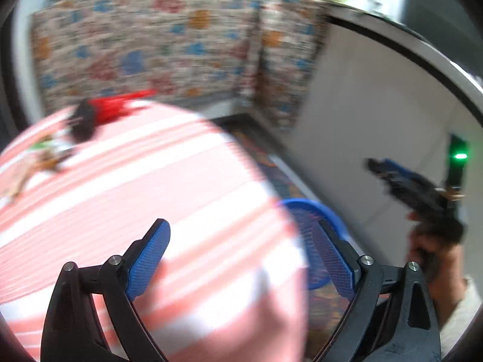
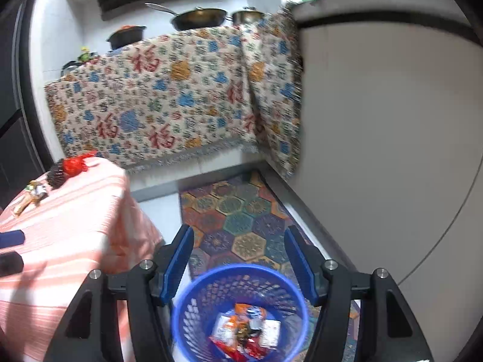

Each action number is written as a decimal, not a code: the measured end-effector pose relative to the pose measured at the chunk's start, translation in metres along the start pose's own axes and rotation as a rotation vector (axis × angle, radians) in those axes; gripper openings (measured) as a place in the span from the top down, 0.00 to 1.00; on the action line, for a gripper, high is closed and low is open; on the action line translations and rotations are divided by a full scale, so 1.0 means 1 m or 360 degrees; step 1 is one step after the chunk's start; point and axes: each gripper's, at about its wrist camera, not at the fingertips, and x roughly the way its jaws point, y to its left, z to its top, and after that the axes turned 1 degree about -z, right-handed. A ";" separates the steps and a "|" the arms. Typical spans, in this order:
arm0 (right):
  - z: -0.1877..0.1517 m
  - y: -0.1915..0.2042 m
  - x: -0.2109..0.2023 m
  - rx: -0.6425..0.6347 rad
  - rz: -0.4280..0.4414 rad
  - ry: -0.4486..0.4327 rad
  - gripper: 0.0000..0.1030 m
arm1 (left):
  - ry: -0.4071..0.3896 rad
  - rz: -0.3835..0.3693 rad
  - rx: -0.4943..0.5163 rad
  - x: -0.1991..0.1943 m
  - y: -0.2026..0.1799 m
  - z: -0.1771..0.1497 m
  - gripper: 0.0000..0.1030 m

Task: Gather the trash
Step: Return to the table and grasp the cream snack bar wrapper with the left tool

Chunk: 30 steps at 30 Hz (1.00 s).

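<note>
My left gripper (image 1: 241, 226) is open over the pink striped tablecloth (image 1: 135, 187), nothing between its blue pads. At the table's far left lie a red wrapper (image 1: 111, 105), a dark round thing (image 1: 83, 120) and small scraps (image 1: 42, 157). My right gripper (image 2: 239, 230) stands open above the blue mesh basket (image 2: 193, 310) on the floor, with empty jaws. Several snack wrappers (image 2: 244, 328) lie in the basket. The red wrapper (image 2: 75, 164) and scraps (image 2: 33, 194) also show in the right wrist view. A hand holds the right gripper (image 1: 374, 164) off to the right.
A flower-patterned blanket (image 2: 169, 99) hangs over the counter behind, with pans (image 2: 199, 18) on top. A hexagon-patterned rug (image 2: 238, 211) covers the floor under the basket (image 1: 305, 211). A white cabinet side (image 2: 377, 135) closes off the right. The table (image 2: 75, 226) stands just left of the basket.
</note>
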 end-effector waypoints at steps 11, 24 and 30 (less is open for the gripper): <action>-0.012 0.217 -0.011 -0.0520 0.0545 0.0307 0.35 | 0.0067 0.0537 -0.0369 -0.006 0.206 -0.030 0.08; -0.047 0.330 0.028 -0.0749 0.0587 0.0493 0.30 | 0.0118 0.0503 -0.0295 0.039 0.276 0.013 0.10; -0.046 0.331 0.030 -0.0743 0.0591 0.0496 0.29 | 0.0127 0.0473 -0.0197 0.061 0.281 0.037 0.23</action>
